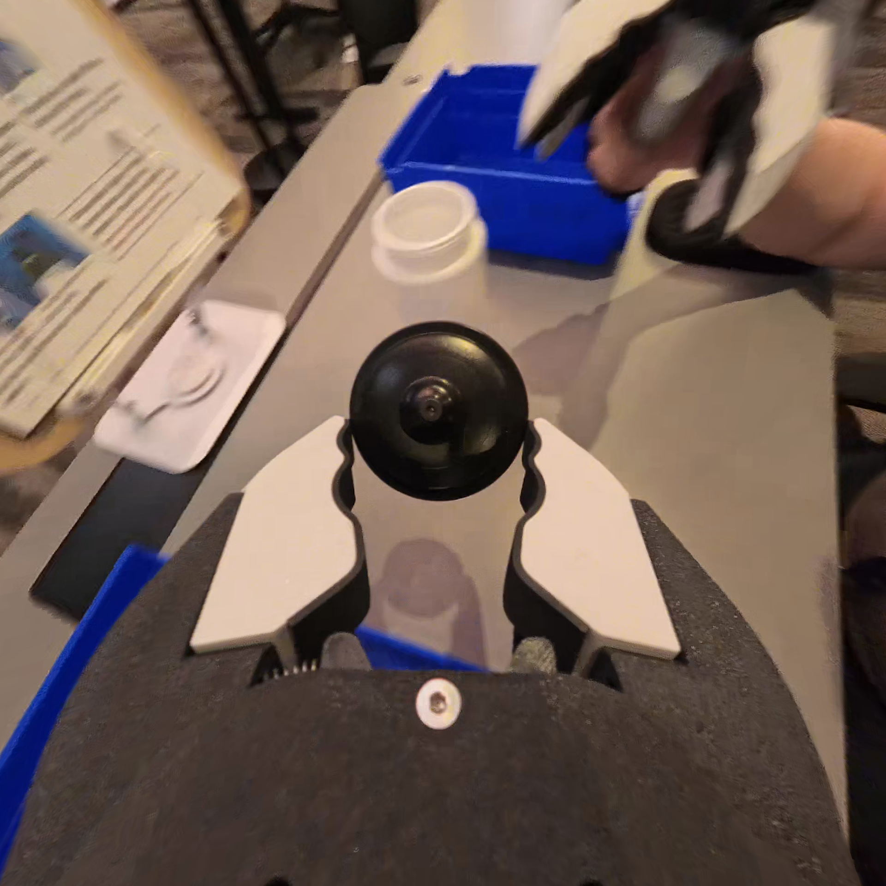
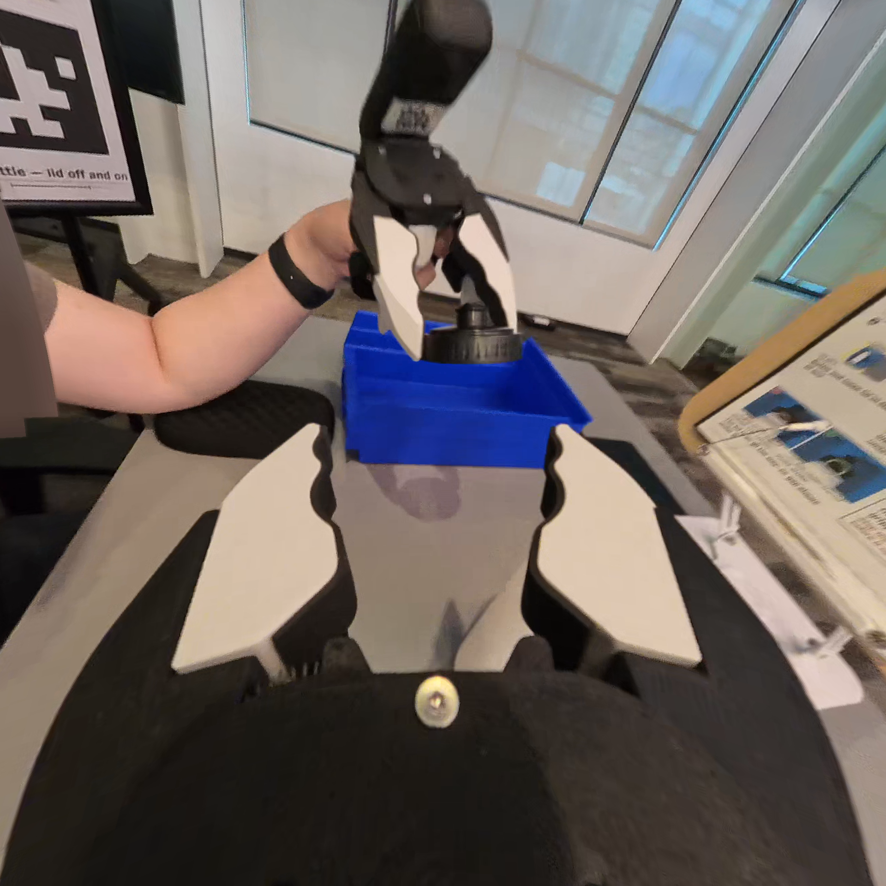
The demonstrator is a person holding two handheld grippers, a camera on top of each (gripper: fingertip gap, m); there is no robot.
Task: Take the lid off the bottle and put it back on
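Observation:
My left gripper (image 1: 436, 426) is shut on the black domed lid (image 1: 438, 407), pinching its rim between the fingertips above the grey table. The clear bottle (image 1: 429, 230) stands open and upright just beyond the lid. In the right wrist view the left gripper (image 2: 462, 335) holds the lid (image 2: 472, 343) over a blue bin. My right gripper (image 2: 436, 441) is open and empty, low over the table. Its blurred fingers (image 1: 565, 72) show at the top right of the left wrist view. The bottle does not show in the right wrist view.
One blue bin (image 1: 503, 206) sits behind the bottle. Another blue bin (image 2: 460, 412) is under the left gripper. A board with printed sheets (image 1: 96, 192) and a white card (image 1: 192, 383) lie off the table's edge. A person's forearm (image 2: 192, 345) reaches in.

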